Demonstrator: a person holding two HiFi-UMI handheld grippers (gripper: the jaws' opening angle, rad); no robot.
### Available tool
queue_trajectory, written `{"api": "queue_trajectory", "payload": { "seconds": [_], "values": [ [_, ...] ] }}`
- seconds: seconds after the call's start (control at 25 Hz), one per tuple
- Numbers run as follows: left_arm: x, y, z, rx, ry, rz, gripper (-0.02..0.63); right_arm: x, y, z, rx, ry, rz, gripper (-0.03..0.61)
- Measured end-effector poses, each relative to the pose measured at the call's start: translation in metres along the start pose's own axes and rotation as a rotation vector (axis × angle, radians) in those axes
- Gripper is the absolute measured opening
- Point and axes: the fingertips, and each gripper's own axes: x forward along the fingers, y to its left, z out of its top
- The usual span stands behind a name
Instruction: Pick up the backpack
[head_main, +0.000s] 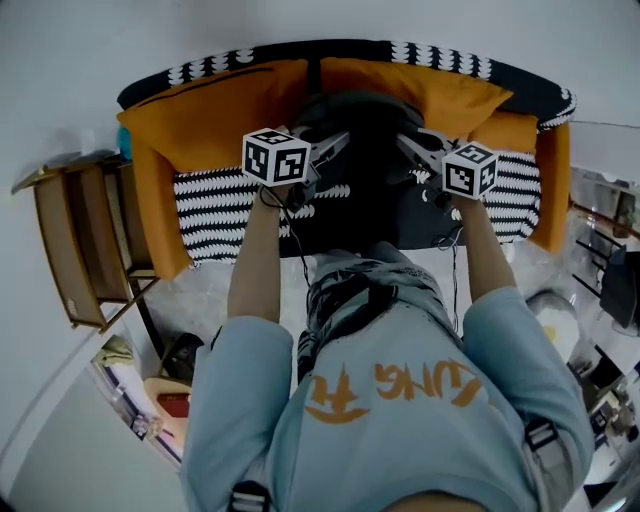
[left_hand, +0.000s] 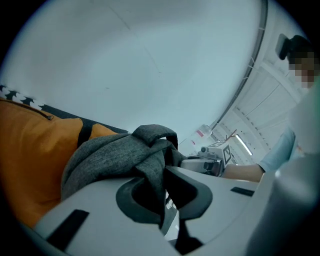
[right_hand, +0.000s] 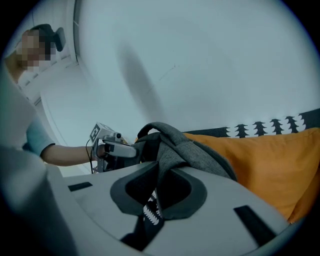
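Left gripper (left_hand: 163, 200) and right gripper (right_hand: 158, 192) jaws both clamped on grey backpack (left_hand: 107, 155) fabric (lower body hidden, dark in head view), by the orange sofa (head_main: 225, 110).

Left gripper (left_hand: 163, 197) clamped on grey backpack (left_hand: 112, 157)
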Motion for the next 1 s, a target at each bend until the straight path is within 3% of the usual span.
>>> {"api": "queue_trajectory", "payload": {
  "seconds": [0.36,0.84,1.0],
  "values": [
    [-0.015,-0.063,0.005,0.142,0.014,-0.011,0.044,-0.054,0.043,0.000,-0.040,-0.085,0.072,0.025],
    [-0.059,-0.157,0.090,0.344,-0.149,-0.035,0.044,-0.125,0.113,0.098,-0.291,-0.302,0.226,0.026],
    [-0.075,-0.188,0.116,0.446,-0.202,-0.037,0.044,-0.148,0.137,0.126,-0.372,-0.366,0.251,0.026]
  ]
}}
